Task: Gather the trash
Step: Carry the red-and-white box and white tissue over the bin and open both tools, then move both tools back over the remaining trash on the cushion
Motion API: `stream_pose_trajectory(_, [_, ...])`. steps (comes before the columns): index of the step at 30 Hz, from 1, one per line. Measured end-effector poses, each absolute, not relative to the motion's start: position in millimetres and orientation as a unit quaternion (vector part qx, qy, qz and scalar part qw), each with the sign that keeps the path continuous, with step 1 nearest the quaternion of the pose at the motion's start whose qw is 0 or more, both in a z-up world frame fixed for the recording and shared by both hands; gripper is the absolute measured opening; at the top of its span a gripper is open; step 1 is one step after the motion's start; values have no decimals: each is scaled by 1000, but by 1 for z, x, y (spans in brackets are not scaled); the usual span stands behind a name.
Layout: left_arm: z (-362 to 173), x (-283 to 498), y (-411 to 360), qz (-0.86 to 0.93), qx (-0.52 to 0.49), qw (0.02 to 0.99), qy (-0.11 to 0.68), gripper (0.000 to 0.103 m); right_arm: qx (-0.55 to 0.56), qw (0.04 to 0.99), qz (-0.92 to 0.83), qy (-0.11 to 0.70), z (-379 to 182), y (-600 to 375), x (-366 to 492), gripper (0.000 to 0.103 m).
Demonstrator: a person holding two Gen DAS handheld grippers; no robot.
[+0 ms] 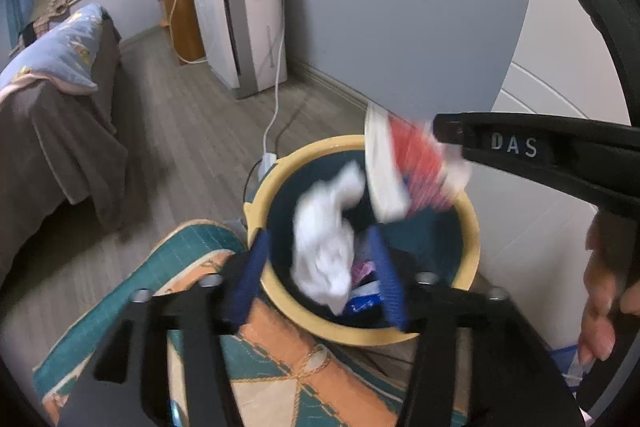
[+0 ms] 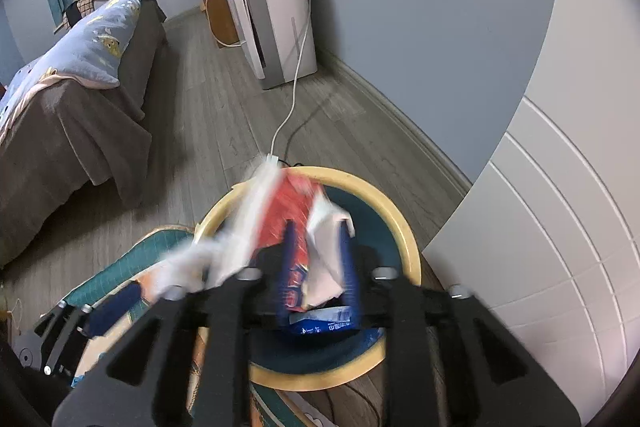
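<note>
A round bin with a yellow rim [image 1: 472, 227] [image 2: 408, 227] and dark teal inside stands on the floor. My left gripper [image 1: 320, 259] is open just above its near rim, and a crumpled white tissue [image 1: 324, 227], blurred, hangs between its blue fingers over the bin. My right gripper [image 2: 318, 251] is shut on a red, white and blue wrapper [image 2: 292, 215] held over the bin; it also shows in the left wrist view [image 1: 408, 167]. More wrappers [image 1: 364, 301] lie inside the bin.
A teal and orange quilted cushion [image 1: 200, 267] touches the bin's near left side. A white cabinet panel [image 2: 540, 207] stands to the right. A white cable [image 2: 296, 83] runs to an air purifier [image 2: 276, 7] by the wall. A bed [image 2: 72, 99] is left.
</note>
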State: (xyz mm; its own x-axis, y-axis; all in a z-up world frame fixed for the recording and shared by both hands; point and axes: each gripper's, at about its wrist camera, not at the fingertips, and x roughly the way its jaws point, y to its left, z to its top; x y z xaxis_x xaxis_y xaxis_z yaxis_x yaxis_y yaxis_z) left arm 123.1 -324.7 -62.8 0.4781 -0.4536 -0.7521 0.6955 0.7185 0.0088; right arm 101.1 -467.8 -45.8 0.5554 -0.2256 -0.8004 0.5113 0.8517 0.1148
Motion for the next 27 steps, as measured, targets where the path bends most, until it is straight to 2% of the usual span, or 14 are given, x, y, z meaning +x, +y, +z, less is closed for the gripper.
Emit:
stream_pose_trajectory(2, [-65, 124, -321, -333, 157, 846, 386, 62, 166, 865, -209, 424, -46, -465, 103, 41])
stream_pose_trajectory(4, [-65, 123, -314, -323, 152, 850, 386, 76, 164, 867, -205, 424, -44, -464, 103, 51])
stream_pose_trajectory(5, [-65, 122, -309, -313, 147, 856, 384, 86, 166, 867, -201, 424, -44, -463, 103, 64])
stream_pose_trajectory(6, [-64, 121, -303, -306, 141, 861, 381, 91, 167, 868, -197, 424, -44, -461, 104, 75])
stream_pose_trajectory(11, [-61, 118, -281, -276, 130, 872, 383, 94, 148, 876, -182, 422, -40, -449, 107, 97])
stream_pose_trajectory(19, [-41, 116, -240, -251, 116, 886, 373, 95, 119, 883, -163, 423, -34, -429, 115, 97])
stream_pose_trajectory(27, [-30, 117, -160, -184, 93, 900, 384, 96, 109, 893, -141, 414, -25, -410, 117, 97])
